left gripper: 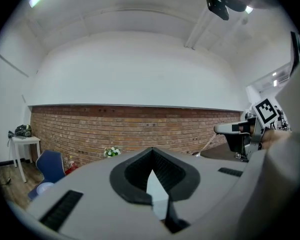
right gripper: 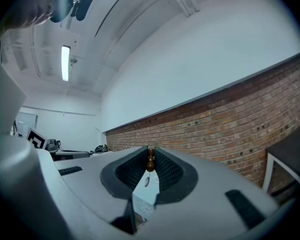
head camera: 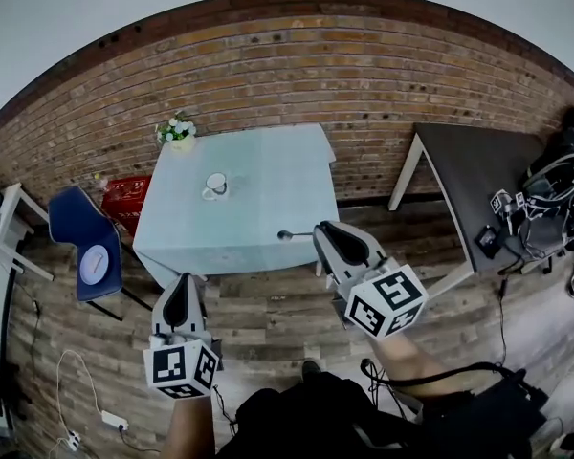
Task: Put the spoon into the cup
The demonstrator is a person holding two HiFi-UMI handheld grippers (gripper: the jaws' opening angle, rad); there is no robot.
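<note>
One spoon matters here. It is pinched by its handle in the clenched fingers of the right gripper and sticks out sideways at the near edge of the worktop. In the right gripper view the handle is brown and turned into little beads, caught at the very fingertips, with a small shiny metal bowl at the other end.

The cup stands well apart from the spoon, nearer the middle of the worktop. It is pale and round with its mouth up, and may sit on a saucer, though it is too small to be sure.

The step in hand looks like the carry. To do it well, I would bring the spoon above the cup's mouth, tip it bowl-down, lower it inside the rim, and only then let go. The beaded handle offers a slim hold, so no jerks.

The left gripper hangs short of the worktop, its fingers closed on nothing. It could steady the cup if it threatens to tip.

A smooth pale-blue cloth covers the worktop, and a rough brick wall runs behind it.
</note>
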